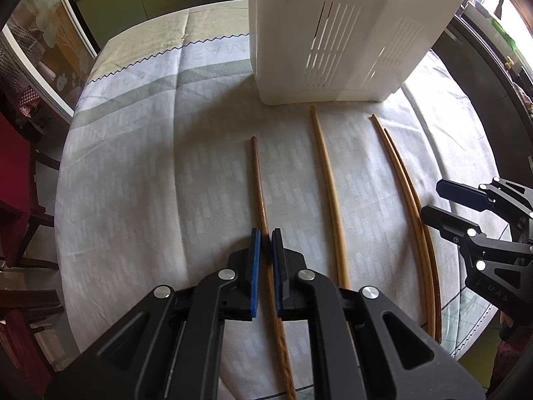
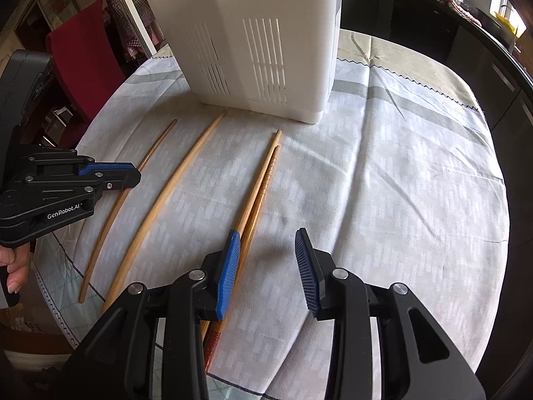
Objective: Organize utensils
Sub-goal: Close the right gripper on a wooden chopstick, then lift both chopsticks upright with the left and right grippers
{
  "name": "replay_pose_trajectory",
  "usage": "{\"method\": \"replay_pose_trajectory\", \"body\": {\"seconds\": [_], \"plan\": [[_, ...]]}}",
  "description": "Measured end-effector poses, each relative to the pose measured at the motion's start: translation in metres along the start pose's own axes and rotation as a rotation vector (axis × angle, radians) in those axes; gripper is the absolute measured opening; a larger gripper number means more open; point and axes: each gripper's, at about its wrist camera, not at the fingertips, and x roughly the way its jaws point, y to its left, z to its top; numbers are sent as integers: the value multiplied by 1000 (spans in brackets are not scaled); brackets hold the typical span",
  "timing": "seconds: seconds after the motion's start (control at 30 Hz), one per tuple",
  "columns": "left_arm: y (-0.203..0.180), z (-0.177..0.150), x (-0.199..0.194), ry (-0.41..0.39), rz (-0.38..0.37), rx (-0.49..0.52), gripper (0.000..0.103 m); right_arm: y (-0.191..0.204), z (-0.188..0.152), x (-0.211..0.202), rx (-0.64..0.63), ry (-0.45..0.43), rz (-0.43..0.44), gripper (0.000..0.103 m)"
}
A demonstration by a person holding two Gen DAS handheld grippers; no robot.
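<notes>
Gripping the dark chopstick (image 1: pixel 261 196), the left tongs (image 1: pixel 265 236) are clamped tight. Right tongs (image 2: pixel 266 240) hang agape over the bench (image 2: pixel 399 183), empty.

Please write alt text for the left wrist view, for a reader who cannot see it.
The left gripper is shut on a dark chopstick lying on a cloth-covered table. To its right lie a lighter chopstick and a touching pair, all pointing toward a white slotted holder. The right gripper hangs open at the right edge.

both wrist views look steeply down, near, sharing chopsticks (image 1: pixel 333 193).
</notes>
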Motion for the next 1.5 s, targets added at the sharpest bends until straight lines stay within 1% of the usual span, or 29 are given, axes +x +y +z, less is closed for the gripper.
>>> {"method": "replay_pose_trajectory", "body": {"seconds": [0.17,0.27,0.3,0.43,0.5,0.63,0.7,0.9,0.97,1.07,1.1,1.2,1.5], "plan": [[-2,-1,0,-4,3,2,7,1,-3,-1,-22,-4,-26,35],[-2,-1,-1,-5,2,2,7,-5,-4,-6,-22,-11,-82,35],[-2,-1,-1,-5,2,2,7,-9,-4,-8,-10,-16,-87,35],[-3,-2,0,-8,5,5,7,-15,-2,-10,7,-15,-63,35],[-3,-2,-1,-8,6,7,7,-10,0,-7,1,-7,-49,35],[-3,-2,-1,-9,7,11,7,2,2,1,-28,10,-59,35],[-4,-2,-1,-9,7,12,7,9,0,6,-41,25,-77,29],[-5,-2,-1,-7,14,21,8,14,1,7,-56,31,-98,26],[-6,-2,-1,-6,16,22,8,13,4,8,-47,40,-84,25],[-6,-2,-1,-4,15,22,8,7,8,9,-29,44,-79,13],[-6,-2,-1,-2,14,22,8,5,9,9,-23,45,-72,11],[-5,0,0,7,10,18,8,2,9,8,-19,44,-69,8],[-5,8,2,31,7,21,8,-1,10,9,-13,45,-57,8]]}}
